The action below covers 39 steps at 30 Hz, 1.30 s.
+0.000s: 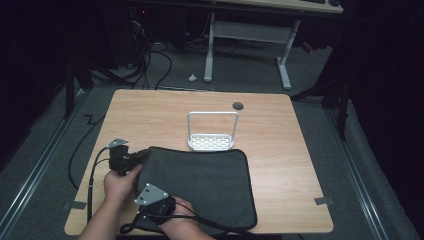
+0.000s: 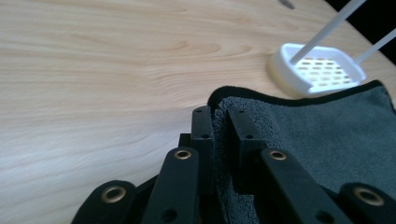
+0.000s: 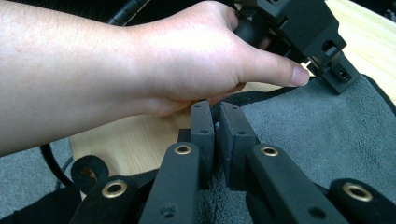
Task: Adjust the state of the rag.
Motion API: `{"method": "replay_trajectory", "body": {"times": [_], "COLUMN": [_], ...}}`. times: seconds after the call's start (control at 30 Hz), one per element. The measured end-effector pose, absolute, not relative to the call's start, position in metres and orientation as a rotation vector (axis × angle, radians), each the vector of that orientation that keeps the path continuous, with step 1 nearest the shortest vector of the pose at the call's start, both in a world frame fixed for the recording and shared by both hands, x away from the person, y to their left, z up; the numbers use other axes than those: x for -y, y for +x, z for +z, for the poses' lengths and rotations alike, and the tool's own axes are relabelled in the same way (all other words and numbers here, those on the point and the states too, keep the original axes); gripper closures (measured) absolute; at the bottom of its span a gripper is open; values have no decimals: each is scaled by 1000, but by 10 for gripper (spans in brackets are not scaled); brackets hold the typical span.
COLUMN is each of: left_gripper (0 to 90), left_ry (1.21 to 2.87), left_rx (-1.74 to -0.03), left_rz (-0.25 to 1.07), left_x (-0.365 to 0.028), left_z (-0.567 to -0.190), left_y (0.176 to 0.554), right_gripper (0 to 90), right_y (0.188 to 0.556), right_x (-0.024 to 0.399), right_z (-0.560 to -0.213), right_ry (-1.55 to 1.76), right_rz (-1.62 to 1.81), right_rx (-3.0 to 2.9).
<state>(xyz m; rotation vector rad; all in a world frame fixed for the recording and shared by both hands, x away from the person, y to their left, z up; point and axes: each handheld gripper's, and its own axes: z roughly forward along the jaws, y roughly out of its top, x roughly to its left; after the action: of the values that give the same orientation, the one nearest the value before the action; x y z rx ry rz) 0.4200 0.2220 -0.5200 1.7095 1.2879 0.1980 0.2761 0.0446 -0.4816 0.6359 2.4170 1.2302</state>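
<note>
a person's two hands work a dark grey fleecy cloth with a black sewn border [image 1: 200, 185] on a pale wooden desk [image 1: 280, 150], seen from above. the cloth lies flat across the near middle of the desk, its far edge just beside a small white perforated plastic tray with a tall wire loop handle [image 1: 212, 132]. the left claw [image 1: 142, 156] pinches the cloth at its far left corner; in the left claw's own view the black jaws [image 2: 219, 135] press together on the fleece edge, with the tray beyond. the right claw [image 3: 215, 135] pinches the cloth's left edge nearer the person, its jaws closed on the fleece with the border between them; in the high view it sits under a grey three-cornered plate [image 1: 151, 193]. in the right claw's view the person's left hand [image 3: 187, 60] grips the other tool just above the cloth.
</note>
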Motion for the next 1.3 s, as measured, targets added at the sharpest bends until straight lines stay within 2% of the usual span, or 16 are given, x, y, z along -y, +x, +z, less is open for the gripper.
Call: {"method": "replay_trajectory", "body": {"times": [0.3, 0.5, 0.87, 1.3], "left_gripper": [820, 821, 820, 818], "left_ry": [1706, 1705, 1781, 1918], "left_rx": [-1325, -1320, -1284, -1205], "left_rz": [231, 239, 260, 216], "left_x": [-250, -237, -163, -47], "left_z": [-516, -504, -471, -470], "left_y": [414, 416, 421, 427], "right_gripper": [854, 853, 854, 854], "right_y": [276, 274, 262, 248], "right_x": [-69, -63, 13, 118], "right_z": [-482, -472, -447, -462], "right_ry": [596, 589, 664, 863], "right_rz": [1260, 1281, 1277, 1185], "right_rx": [-2436, -2404, -2285, -2208]}}
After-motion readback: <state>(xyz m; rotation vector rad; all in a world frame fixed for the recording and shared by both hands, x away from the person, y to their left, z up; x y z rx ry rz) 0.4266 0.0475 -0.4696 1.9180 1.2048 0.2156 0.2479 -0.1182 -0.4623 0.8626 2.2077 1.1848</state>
